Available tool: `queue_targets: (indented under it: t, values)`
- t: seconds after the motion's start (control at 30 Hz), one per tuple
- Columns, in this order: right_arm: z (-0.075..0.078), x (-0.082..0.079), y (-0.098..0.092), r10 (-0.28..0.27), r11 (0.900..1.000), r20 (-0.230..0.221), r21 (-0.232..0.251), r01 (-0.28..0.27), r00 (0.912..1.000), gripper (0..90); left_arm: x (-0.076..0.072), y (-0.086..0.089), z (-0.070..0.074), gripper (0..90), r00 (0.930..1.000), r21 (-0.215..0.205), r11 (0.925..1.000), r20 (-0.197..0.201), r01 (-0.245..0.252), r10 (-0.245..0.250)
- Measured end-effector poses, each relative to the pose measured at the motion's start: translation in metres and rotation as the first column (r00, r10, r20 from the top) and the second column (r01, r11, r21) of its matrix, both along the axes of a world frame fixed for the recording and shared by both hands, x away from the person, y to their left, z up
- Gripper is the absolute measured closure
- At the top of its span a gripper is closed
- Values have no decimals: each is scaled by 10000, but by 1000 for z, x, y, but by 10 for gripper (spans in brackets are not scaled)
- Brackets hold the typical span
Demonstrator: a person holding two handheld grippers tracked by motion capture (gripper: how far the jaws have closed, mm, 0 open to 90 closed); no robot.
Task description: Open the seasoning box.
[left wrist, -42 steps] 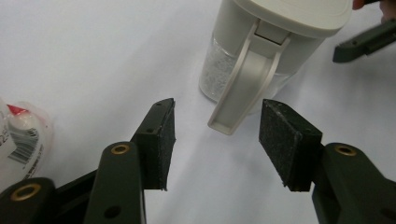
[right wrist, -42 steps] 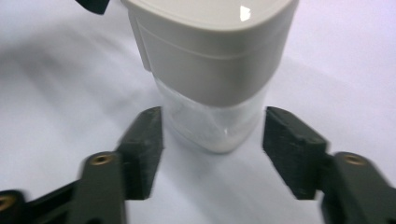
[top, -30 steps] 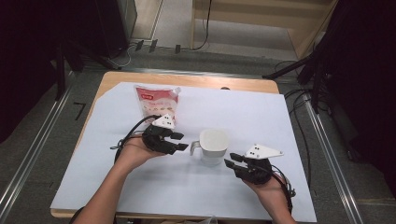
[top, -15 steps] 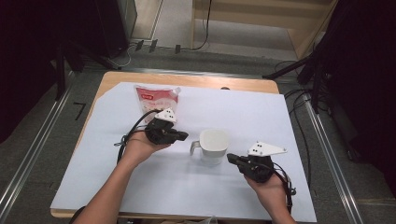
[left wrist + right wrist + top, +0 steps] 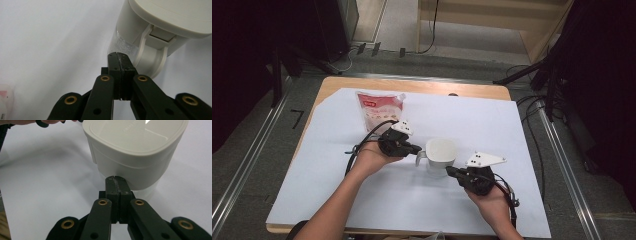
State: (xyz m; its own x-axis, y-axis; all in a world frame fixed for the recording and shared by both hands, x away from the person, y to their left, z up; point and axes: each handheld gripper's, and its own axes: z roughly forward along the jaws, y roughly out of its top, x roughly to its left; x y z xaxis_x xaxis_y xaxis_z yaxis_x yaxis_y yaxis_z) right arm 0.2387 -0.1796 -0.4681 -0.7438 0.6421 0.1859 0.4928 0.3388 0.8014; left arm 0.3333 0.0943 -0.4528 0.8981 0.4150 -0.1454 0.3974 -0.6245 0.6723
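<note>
Both claws were open a second ago and have snapped closed on nothing, and the left claw (image 5: 416,148) slid in toward the white lidded jug (image 5: 441,154); its tip now sits right by the jug's handle (image 5: 150,58) at about 9 o'clock; the right claw (image 5: 451,171) points at the jug from roughly 5 o'clock, tip just beside its wall; jug stands mid-counter (image 5: 492,120) on white paper, a pink pouch (image 5: 380,108) lying off at 10 o'clock.
</note>
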Motion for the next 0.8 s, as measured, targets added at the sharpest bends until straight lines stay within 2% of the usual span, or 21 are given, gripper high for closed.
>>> queue_targets:
  t: [0.2, 0.23, 0.33, 0.37, 0.53, 0.63, 0.8]
  values:
    - [-2, 3, -1, 38, 10000, 0, -86, -38, 10000, 900, -3, -1, 0, 900, 9998, 66, 9998, -72, 183, -183]
    - [-2, 6, -4, 56, 9997, -252, 223, -51, 9997, 900, -5, -3, 0, 900, 9995, 31, 9996, -154, 268, -268]
    - [-1, 10, -7, 33, 9998, -285, 217, -27, 9996, 900, -6, -6, 0, 900, 9984, 32, 9990, -355, 438, -436]
    - [-1, 11, -8, 11, 9997, -272, 238, -4, 9996, 900, -8, -7, 0, 900, 9980, -98, 9987, -397, 496, -499]
    - [-1, 19, -12, -171, 9998, -277, 96, 174, 9995, 900, -17, -13, 3, 900, 9976, -8, 9978, -206, 659, -659]
    - [-3, 26, -18, -351, 9990, -370, 271, 361, 9987, 900, -21, -17, 3, 900, 9969, -20, 9973, -281, 736, -736]
    - [-5, 36, -22, -765, 9969, -395, 176, 772, 9963, 900, -26, -22, 2, 900, 9970, -175, 9972, -275, 723, -728]
